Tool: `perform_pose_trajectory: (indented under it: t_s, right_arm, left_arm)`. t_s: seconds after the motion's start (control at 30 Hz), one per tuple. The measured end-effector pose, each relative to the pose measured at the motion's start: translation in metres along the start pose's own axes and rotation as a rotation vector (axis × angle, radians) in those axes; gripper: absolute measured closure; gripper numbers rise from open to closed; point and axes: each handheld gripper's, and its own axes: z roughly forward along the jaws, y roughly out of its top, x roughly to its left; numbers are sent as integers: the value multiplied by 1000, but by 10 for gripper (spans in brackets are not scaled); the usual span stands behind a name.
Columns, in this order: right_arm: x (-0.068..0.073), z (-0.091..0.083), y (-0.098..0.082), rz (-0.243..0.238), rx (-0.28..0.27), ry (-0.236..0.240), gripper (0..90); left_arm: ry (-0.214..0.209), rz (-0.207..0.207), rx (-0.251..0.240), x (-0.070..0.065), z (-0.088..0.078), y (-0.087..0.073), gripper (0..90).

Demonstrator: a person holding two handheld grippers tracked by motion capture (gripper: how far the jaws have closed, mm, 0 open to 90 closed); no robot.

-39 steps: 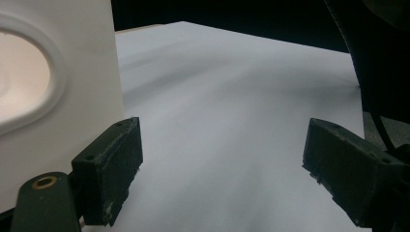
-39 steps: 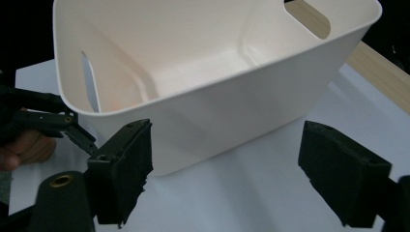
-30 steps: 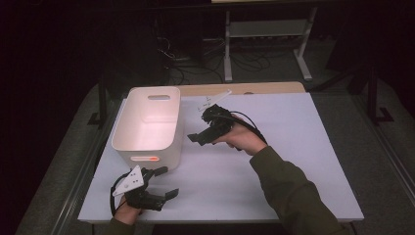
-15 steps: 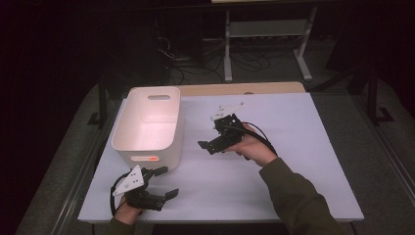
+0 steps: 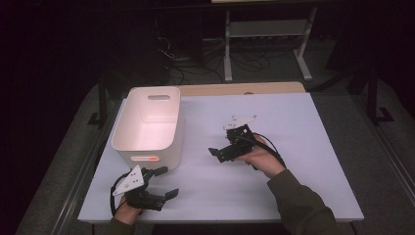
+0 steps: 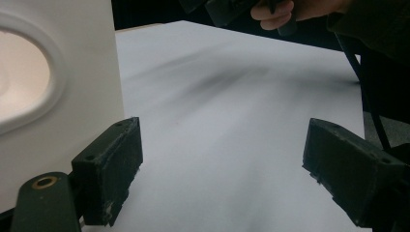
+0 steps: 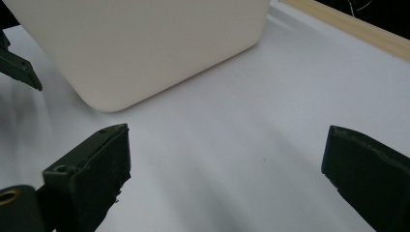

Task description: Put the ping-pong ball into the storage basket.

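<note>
My right gripper (image 5: 215, 152) now sits lower and nearer to me on the white table (image 5: 303, 147) than a second ago, drawn back from beside the white bin (image 5: 147, 147) toward the middle. Its jaws point left at the bin and stand wide apart, perhaps wider than before.

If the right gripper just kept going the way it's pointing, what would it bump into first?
Probably the white bin. The right gripper points left across the table, jaws open with nothing between them, and the bin's side wall stands ahead; depth is hard to judge.
</note>
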Motion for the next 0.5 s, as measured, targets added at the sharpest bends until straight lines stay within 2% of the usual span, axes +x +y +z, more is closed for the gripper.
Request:
perform_pose_trajectory:
  t_s: [0.33, 0.5]
  right_arm:
    - [-5, -8, -34, 49, -19, -37, 26]
    - [-9, -15, -44, 67, -28, -53, 26]
  left_arm:
    - [2, 1, -4, -1, 0, 0, 140]
    - [2, 0, -4, -1, 0, 0, 140]
